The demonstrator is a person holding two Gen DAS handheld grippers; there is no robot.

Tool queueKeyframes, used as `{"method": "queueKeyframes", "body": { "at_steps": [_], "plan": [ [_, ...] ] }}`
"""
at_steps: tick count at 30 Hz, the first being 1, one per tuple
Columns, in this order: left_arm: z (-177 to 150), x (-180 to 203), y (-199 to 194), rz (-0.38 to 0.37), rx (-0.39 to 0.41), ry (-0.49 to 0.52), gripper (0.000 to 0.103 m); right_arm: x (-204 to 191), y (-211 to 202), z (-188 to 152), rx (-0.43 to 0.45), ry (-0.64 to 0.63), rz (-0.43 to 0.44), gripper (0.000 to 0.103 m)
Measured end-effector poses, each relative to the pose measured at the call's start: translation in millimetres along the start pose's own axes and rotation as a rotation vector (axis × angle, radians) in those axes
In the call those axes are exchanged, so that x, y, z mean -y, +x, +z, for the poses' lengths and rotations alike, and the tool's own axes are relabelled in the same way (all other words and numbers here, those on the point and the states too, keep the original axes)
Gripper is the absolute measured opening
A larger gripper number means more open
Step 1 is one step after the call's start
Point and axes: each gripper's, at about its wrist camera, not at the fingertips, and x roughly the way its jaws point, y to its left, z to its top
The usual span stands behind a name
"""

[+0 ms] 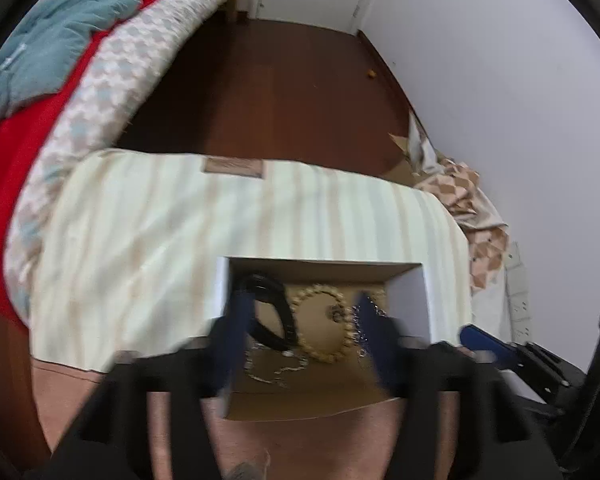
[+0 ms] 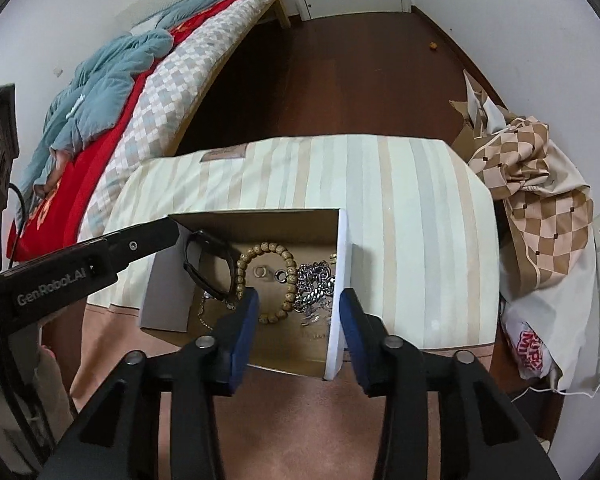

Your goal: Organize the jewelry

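Note:
An open cardboard box (image 2: 342, 280) sits on a striped cloth (image 2: 400, 208); it also shows in the left wrist view (image 1: 412, 292). Inside lie a wooden bead bracelet (image 2: 288, 276), a black band (image 2: 208, 276), silver chains (image 2: 316, 284), small rings (image 2: 261, 271) and a thin gold chain (image 2: 204, 316). My right gripper (image 2: 298, 304) is open and empty, its fingers straddling the box's right wall. My left gripper (image 1: 300, 300) is open over the box interior, with the bead bracelet (image 1: 324, 320) and black band (image 1: 274, 312) between its fingers; its arm (image 2: 100, 260) reaches in from the left.
A bed with a red sheet and blue blanket (image 2: 112, 80) stands to the left. A checkered cloth pile (image 2: 532, 184) and a printed bag (image 2: 532, 344) lie to the right by the wall. Dark wooden floor (image 2: 340, 80) lies beyond the table.

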Motion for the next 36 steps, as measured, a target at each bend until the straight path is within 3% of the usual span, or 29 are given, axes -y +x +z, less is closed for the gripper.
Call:
{"method": "queueKeyframes", "body": {
  "at_steps": [2, 3, 6, 8, 11, 19, 36],
  "plan": [
    [-3.1, -5.0, -8.7, 0.031, 0.026, -0.007, 0.068, -1.1, -7.8, -1.1, 0.013, -0.003, -0.018, 0.048],
    [-3.7, -7.0, -10.8, 0.046, 0.030, -0.008, 0.068, -2.6, -11.9, -2.3, 0.019, -0.010, -0.028, 0.057],
    [-14.0, -12.4, -23.3, 0.102, 0.063, -0.002, 0.082, -7.6, -22.4, -7.1, 0.035, -0.026, -0.087, 0.082],
    [-22.1, -13.3, -29.8, 0.138, 0.082, 0.010, 0.097, -11.0, -28.1, -12.1, 0.049, -0.040, -0.138, 0.091],
    [-38.1, -14.5, -42.2, 0.202, 0.105, 0.032, 0.102, -14.4, -33.8, -22.1, 0.050, -0.036, -0.190, 0.100],
    [-72.5, -13.7, -77.0, 0.246, 0.141, 0.047, 0.102, -25.5, -69.3, -48.2, 0.105, -0.029, -0.268, 0.102],
    [-123.5, 13.7, -220.7, 0.242, 0.330, 0.060, 0.102, -79.2, -238.1, -108.6, 0.341, -0.042, -0.291, 0.103]
  ]
}}
